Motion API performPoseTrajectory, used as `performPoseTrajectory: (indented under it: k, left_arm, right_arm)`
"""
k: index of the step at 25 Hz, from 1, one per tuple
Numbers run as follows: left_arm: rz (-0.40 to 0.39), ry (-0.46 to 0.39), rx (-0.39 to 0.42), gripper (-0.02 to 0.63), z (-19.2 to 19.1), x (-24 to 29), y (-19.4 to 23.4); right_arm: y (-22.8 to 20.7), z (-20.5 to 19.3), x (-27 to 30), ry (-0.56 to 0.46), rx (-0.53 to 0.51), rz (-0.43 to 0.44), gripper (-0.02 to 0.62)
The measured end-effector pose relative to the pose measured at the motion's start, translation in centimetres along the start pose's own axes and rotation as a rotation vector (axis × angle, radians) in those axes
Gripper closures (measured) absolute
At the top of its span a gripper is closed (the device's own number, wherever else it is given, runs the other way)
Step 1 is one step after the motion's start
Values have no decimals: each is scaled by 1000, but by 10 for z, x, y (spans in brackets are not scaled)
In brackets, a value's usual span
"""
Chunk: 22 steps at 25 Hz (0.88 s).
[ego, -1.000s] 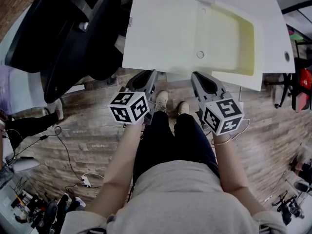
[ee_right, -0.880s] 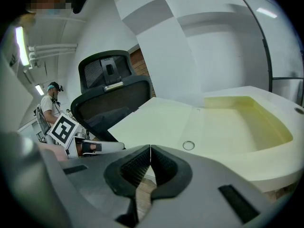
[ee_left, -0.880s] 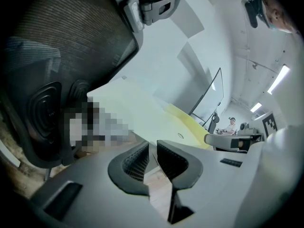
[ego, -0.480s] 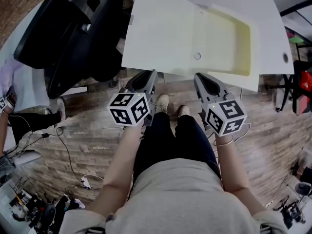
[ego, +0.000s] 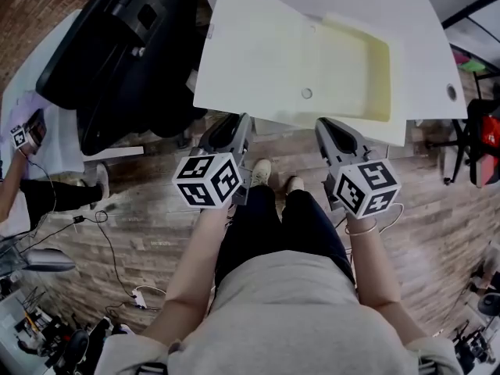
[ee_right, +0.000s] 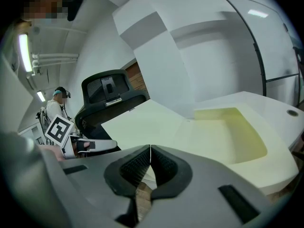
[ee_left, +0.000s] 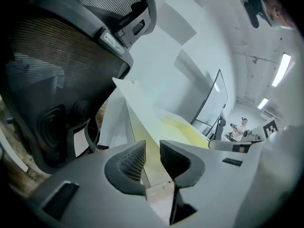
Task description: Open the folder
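Folder [ego: 289, 61] lies open on table [ego: 422, 14], so we hold both empty: left gripper [ee_left: 152, 146] fingers just parting, right gripper [ee_right: 150, 149] fingers closed.

The folder [ego: 266, 61] lies on the table [ego: 430, 45] at upper centre, the chair [ego: 117, 45] at upper left, the left gripper [ego: 233, 125] and right gripper [ego: 328, 128] just below the folder
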<state>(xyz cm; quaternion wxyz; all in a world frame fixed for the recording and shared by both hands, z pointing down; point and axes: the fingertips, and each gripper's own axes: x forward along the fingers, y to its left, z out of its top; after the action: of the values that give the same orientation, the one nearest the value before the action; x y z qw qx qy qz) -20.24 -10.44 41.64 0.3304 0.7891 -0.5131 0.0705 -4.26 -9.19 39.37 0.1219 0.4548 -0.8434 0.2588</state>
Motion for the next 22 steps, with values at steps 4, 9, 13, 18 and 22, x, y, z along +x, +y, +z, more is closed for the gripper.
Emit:
performPoseTrajectory:
  k: [4, 9, 13, 18, 22]
  left_arm:
    - [3, -22, -12, 499, 6, -3, -5]
    - [-13, -28, 11, 495, 12, 0, -18]
    - [-11, -41, 5, 492, 14, -2, -30]
    - [-7, -30, -12, 491, 4, 0, -45]
    - [-23, -5, -44, 488, -10, 0, -60]
  right_arm:
    - [-4, 6, -7, -23, 4, -3, 574]
    - [-12, 13, -18, -48, 4, -7, 574]
    - [-19, 21, -30, -75, 1, -11, 574]
    - [-27, 32, -44, -108, -12, -16, 574]
    - [-33, 36, -57, -118, -21, -15, 574]
